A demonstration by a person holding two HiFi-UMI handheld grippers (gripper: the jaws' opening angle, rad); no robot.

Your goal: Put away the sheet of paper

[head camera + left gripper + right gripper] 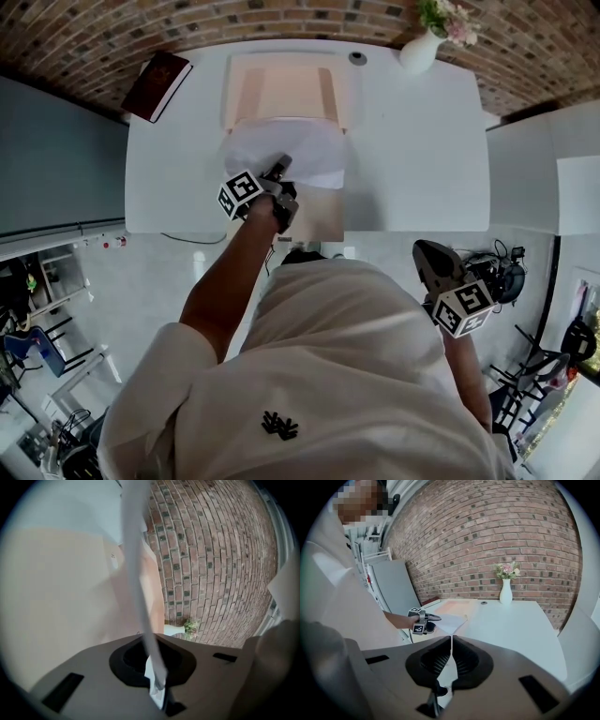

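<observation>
Fingers of your left gripper pinch the sheet of paper by its near edge, a sound hold for something probably light and limp, bowing ahead over the peach folder; your right gripper is closed, empty.

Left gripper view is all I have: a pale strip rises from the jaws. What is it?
Observer: The sheet of paper, edge-on; head view shows the left gripper holding its near edge over a peach folder open on the white table.
Operator: And the right gripper?
Observer: Off the table beside the person, jaws shut on nothing.
</observation>
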